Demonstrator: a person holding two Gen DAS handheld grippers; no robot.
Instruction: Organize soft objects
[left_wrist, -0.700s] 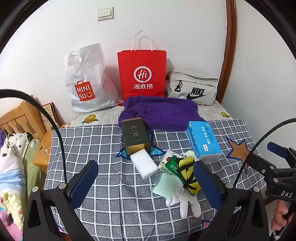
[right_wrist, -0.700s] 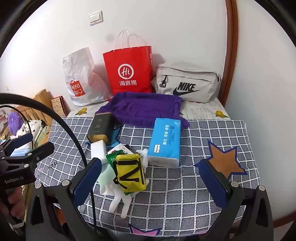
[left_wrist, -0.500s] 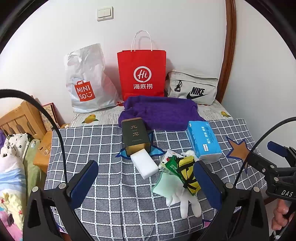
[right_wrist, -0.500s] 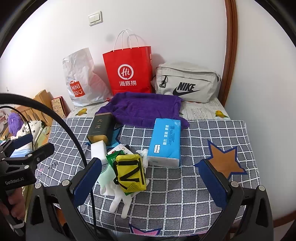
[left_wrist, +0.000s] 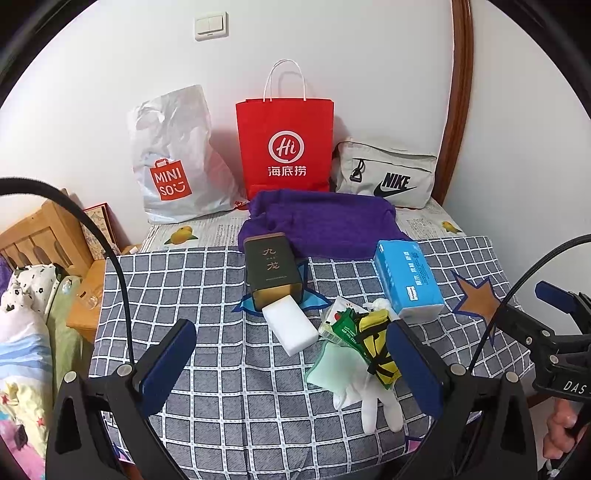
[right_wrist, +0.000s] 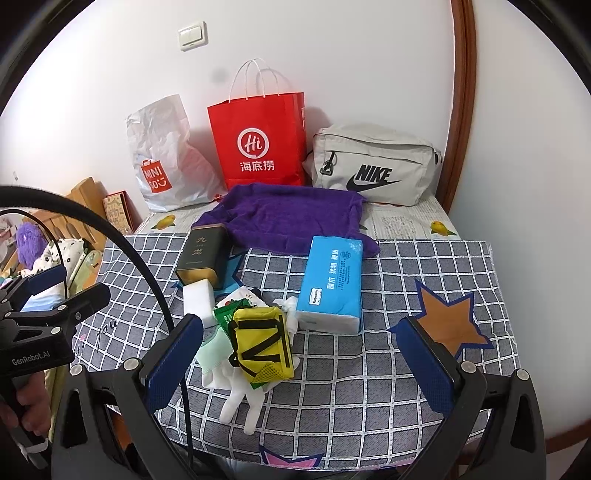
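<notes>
A checked grey cloth (left_wrist: 207, 280) (right_wrist: 406, 280) covers the table. On it lie a purple towel (left_wrist: 325, 221) (right_wrist: 291, 214), a blue tissue pack (left_wrist: 408, 280) (right_wrist: 332, 284), a white sponge block (left_wrist: 291, 328) (right_wrist: 197, 297), a yellow pouch (left_wrist: 376, 343) (right_wrist: 262, 343), a white glove (left_wrist: 373, 402) (right_wrist: 240, 398), a pale green cloth (left_wrist: 332, 373) (right_wrist: 210, 350) and a green packet (left_wrist: 343, 325) (right_wrist: 225, 314). My left gripper (left_wrist: 291, 369) hovers open over the near edge, in front of the pile. Farther right, my right gripper (right_wrist: 303, 365) is open too, nothing between its fingers.
A dark tin box (left_wrist: 271, 269) (right_wrist: 203, 258) lies by the sponge. A white Miniso bag (left_wrist: 170, 158), a red paper bag (left_wrist: 286, 144) and a grey Nike bag (left_wrist: 388, 173) stand against the wall. A wooden bed frame (left_wrist: 40, 236) and bedding are at the left.
</notes>
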